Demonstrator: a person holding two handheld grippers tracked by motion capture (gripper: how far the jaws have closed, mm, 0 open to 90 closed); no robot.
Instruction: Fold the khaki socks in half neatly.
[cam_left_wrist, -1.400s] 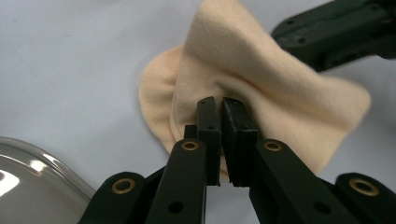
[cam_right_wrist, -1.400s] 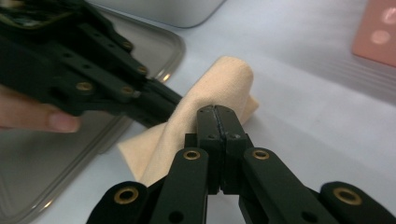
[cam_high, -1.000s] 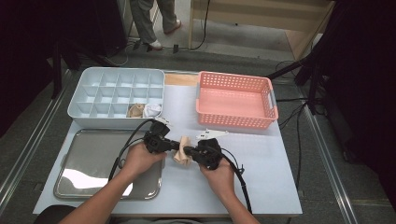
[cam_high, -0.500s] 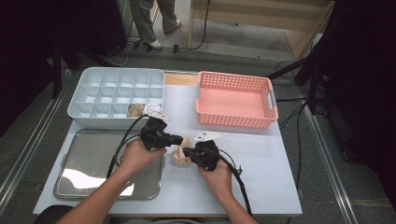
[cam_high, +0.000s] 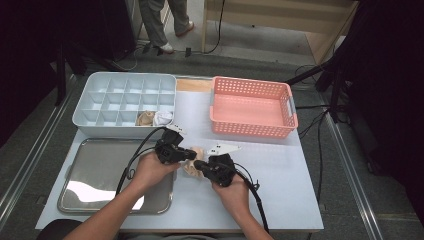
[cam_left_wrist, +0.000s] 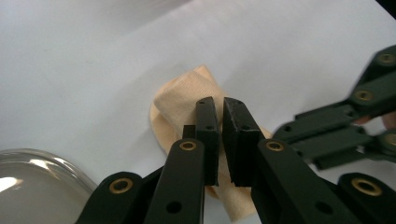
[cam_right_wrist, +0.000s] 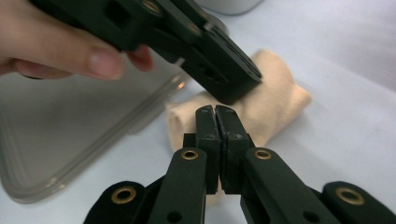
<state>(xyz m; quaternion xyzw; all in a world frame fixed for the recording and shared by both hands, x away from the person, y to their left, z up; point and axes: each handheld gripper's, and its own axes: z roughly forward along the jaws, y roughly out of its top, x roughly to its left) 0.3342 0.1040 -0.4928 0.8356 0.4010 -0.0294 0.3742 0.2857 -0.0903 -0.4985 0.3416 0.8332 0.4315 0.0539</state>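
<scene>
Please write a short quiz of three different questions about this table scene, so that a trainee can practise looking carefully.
1. True or false: the beige rolled cloth lies inside the pink plastic basket.
2. What lies left of the cloth on the white table? A) grey metal tray B) glass bowl C) wooden board
3. Which compartment tray already holds rolled cloths?

Key
1. False: it lies on the table, between the left gripper and right gripper.
2. A
3. The pale blue divided box.

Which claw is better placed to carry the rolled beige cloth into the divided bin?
Probably the left claw: it sits at the beige cloth on the side nearer the divided bin. The right claw also meets the cloth but lies farther from it.
</scene>
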